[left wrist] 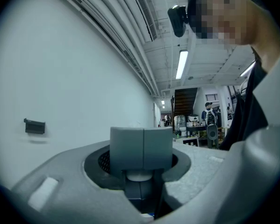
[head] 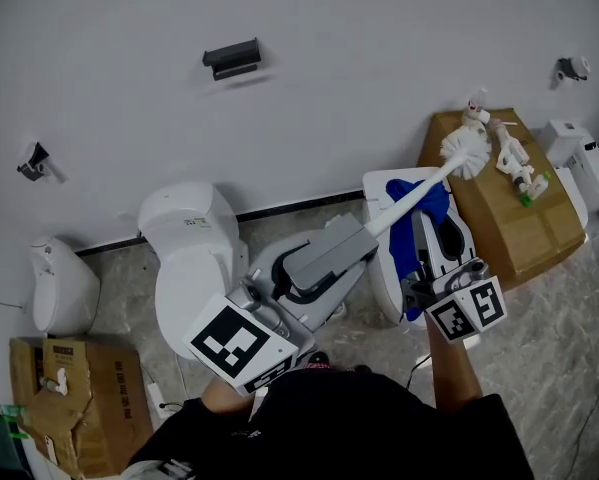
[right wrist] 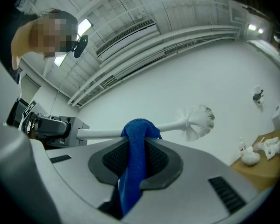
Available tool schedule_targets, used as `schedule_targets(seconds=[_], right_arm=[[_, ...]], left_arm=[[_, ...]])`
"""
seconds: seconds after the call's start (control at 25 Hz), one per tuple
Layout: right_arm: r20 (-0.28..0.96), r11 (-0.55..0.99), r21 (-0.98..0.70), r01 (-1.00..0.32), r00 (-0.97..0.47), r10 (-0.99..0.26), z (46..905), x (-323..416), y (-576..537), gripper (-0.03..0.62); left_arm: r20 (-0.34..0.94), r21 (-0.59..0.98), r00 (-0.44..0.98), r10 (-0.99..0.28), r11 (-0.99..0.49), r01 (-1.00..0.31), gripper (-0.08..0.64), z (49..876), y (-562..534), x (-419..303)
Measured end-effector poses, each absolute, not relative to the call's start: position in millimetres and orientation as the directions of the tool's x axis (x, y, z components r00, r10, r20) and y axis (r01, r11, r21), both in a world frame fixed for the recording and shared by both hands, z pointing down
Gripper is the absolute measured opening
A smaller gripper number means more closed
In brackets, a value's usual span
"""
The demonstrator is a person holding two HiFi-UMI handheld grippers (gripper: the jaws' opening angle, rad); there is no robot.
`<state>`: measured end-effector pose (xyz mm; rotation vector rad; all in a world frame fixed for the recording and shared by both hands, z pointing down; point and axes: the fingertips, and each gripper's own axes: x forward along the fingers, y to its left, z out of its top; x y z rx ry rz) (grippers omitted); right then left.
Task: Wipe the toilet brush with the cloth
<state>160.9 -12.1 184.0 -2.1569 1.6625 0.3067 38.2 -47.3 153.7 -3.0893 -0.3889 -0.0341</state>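
White wall fills the upper half, with grey marbled floor below. A toilet stands at 9 o'clock and a cardboard box at 2 o'clock. The left hand-held gripper is clenched on the brush handle, the head pointing to 2 o'clock. The right hand-held gripper grasps the blue cloth, which is draped over the shaft.
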Motion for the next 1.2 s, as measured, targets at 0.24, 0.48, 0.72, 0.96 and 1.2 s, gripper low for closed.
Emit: schedule_targets(seconds=[0.24, 0.48, 0.72, 0.96, 1.2], right_arm=[[-0.406, -0.236, -0.184, -0.954, 0.293, -0.866, 185, 165, -3, 0.066], [-0.396, -0.26, -0.19, -0.947, 0.316, -0.862, 186, 173, 1, 0.066], [-0.393, -0.283, -0.203, -0.937, 0.342, -0.853, 187, 179, 7, 0.066], [-0.385, -0.305, -0.217, -0.927, 0.369, -0.846, 185, 192, 12, 0.066], [-0.39, -0.325, -0.223, -0.919, 0.39, -0.834, 185, 193, 17, 0.066]], left_arm=[[0.025, -0.023, 0.967, 0.255, -0.967, 0.255, 0.158, 155, -42, 34], [0.026, -0.02, 0.964, 0.265, -0.964, 0.265, 0.158, 156, -41, 35], [0.03, -0.015, 0.961, 0.275, -0.961, 0.276, 0.158, 157, -40, 34], [0.038, -0.009, 0.957, 0.289, -0.957, 0.289, 0.158, 155, -39, 41], [0.039, 0.002, 0.953, 0.301, -0.954, 0.301, 0.158, 158, -39, 36]])
